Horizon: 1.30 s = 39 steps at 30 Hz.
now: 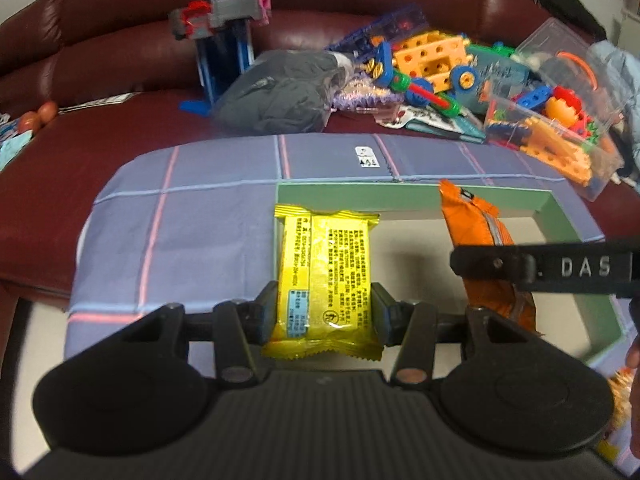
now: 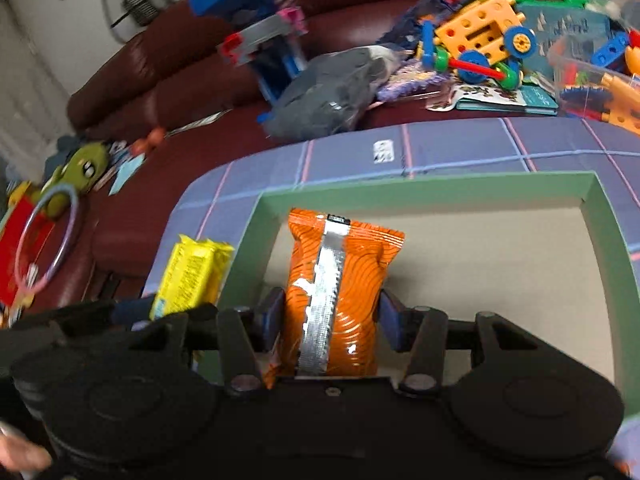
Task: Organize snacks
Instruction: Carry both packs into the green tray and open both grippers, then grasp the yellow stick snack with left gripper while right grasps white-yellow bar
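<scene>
My left gripper (image 1: 325, 316) is shut on a yellow snack packet (image 1: 325, 272) and holds it over the left edge of a shallow green-walled box (image 1: 360, 196). My right gripper (image 2: 331, 322) is shut on an orange snack packet (image 2: 340, 280) with a silver seam, held over the left part of the same box (image 2: 440, 188). The orange packet (image 1: 476, 236) and a finger of the right gripper (image 1: 540, 270) show at the right of the left wrist view. The yellow packet (image 2: 192, 276) shows at the left of the right wrist view.
The box rests on a blue checked cloth (image 1: 180, 216) over a dark red leather sofa (image 1: 120, 40). Behind lie a grey bag (image 1: 280, 92), a blue toy tower (image 1: 224, 40), building toys (image 1: 432, 64) and a clear plastic bin (image 1: 560, 120). Toys and a ring (image 2: 48, 240) lie left.
</scene>
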Motion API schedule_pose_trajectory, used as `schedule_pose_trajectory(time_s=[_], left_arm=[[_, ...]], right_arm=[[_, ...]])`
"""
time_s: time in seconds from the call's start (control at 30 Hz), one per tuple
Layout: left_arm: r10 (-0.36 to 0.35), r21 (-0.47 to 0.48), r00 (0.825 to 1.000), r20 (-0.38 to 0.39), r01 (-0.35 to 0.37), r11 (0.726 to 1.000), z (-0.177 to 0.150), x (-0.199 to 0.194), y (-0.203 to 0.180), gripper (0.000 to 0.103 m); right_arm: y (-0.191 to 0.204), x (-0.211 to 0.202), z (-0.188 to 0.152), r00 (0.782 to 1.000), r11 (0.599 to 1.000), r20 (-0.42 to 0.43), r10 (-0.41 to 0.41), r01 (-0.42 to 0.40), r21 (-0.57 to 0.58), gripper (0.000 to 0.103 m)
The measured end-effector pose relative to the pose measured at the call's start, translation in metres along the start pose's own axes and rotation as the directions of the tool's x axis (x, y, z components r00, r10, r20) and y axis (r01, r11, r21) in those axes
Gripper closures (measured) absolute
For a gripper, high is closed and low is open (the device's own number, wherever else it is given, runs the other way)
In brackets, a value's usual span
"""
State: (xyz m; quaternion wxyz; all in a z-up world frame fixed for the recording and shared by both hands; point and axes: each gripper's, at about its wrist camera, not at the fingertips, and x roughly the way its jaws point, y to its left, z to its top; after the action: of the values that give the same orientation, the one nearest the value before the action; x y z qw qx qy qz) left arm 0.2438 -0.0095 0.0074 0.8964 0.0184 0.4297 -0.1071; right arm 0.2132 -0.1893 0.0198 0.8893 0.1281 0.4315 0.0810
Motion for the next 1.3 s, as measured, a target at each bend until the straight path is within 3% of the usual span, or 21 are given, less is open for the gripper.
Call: schedule_pose_trajectory(time_s=[0.17, 0.3, 0.43, 0.47, 0.5, 0.57, 0.67, 0.77, 1.3], left_arm=[[0.02, 0.008, 0.999, -0.043, -0.019, 1.0, 0.014, 0.05, 0.003, 0.056], [0.008, 0.028, 0.999, -0.04, -0.007, 1.0, 0.019, 0.068, 0.004, 0.055], [-0.042, 0.013, 0.999, 0.001, 0.042, 0.999, 0.022, 0.066, 0.005, 0.022], [-0.024, 0.012, 1.0, 0.02, 0.024, 1.0, 0.022, 0.063, 0.004, 0.017], [-0.002, 0.018, 0.999, 0.04, 0.002, 1.0, 0.022, 0.059, 0.003, 0.011], [0.0, 0.014, 0.998, 0.055, -0.001, 1.0, 0.022, 0.052, 0.004, 0.01], [0.011, -0.006, 0.998, 0.066, -0.011, 1.0, 0.019, 0.039, 0.008, 0.004], [0.039, -0.019, 0.997, 0.07, -0.037, 0.999, 0.011, 0.024, 0.014, 0.001], [0.053, -0.065, 0.999, 0.012, -0.052, 0.997, -0.084, -0.065, 0.02, 0.0]], right_arm=[[-0.014, 0.048, 0.028, 0.999, 0.999, -0.042, 0.012, -0.01, 0.031, 0.053], [-0.02, 0.076, 0.037, 0.998, 0.999, -0.064, 0.029, -0.026, 0.046, 0.052], [-0.026, 0.101, 0.045, 0.994, 0.996, -0.087, 0.061, -0.055, 0.074, 0.045], [-0.026, 0.101, 0.045, 0.993, 0.995, -0.093, 0.068, -0.06, 0.085, 0.032], [-0.028, 0.097, 0.044, 0.993, 0.993, -0.092, 0.077, -0.068, 0.1, 0.027], [-0.032, 0.094, 0.044, 0.995, 0.991, -0.069, 0.075, -0.067, 0.119, 0.015], [-0.035, 0.087, 0.042, 0.995, 0.988, -0.063, 0.077, -0.068, 0.137, 0.013], [-0.035, 0.074, 0.035, 0.997, 0.99, -0.052, 0.064, -0.057, 0.131, 0.0], [-0.022, -0.025, -0.044, 0.998, 0.997, -0.047, 0.042, -0.039, 0.067, 0.0]])
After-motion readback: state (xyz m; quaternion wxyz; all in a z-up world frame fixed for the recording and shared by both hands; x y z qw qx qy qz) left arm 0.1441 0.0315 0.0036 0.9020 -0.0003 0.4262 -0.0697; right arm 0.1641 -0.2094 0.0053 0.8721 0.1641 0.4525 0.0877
